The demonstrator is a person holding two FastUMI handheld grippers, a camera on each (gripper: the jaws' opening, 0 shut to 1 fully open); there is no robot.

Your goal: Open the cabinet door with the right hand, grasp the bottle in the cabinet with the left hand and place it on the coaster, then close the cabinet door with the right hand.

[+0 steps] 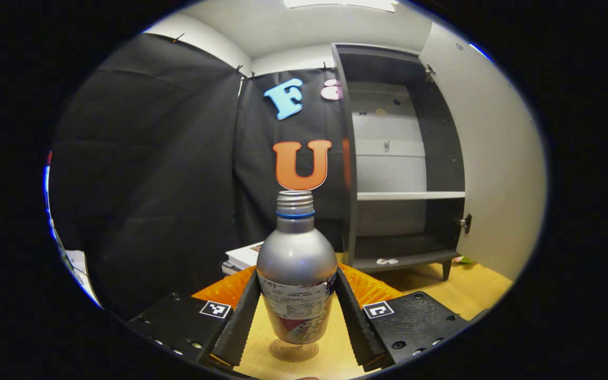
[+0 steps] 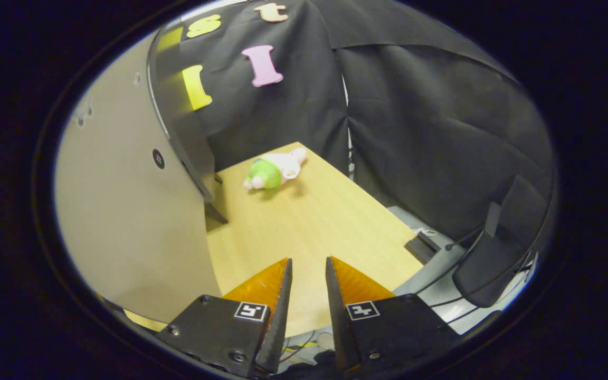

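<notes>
A silver bottle [image 1: 296, 269] with a blue neck ring and a printed label stands upright between the fingers of my left gripper [image 1: 296, 295], which is shut on its lower body. Its base is right over a round coaster [image 1: 293, 351] on the wooden table; I cannot tell whether it touches. Behind it the dark cabinet [image 1: 407, 158] is open, its pale door [image 1: 494, 158] swung out to the right. My right gripper [image 2: 308, 261] hangs over the table beside the door [image 2: 130, 211], its fingers nearly together with nothing between them.
A stack of books [image 1: 243, 257] lies behind the bottle to the left. A green and pink plush toy [image 2: 272, 171] lies on the table [image 2: 314, 221] near the cabinet's foot. A dark chair [image 2: 499, 253] stands off the table's right edge.
</notes>
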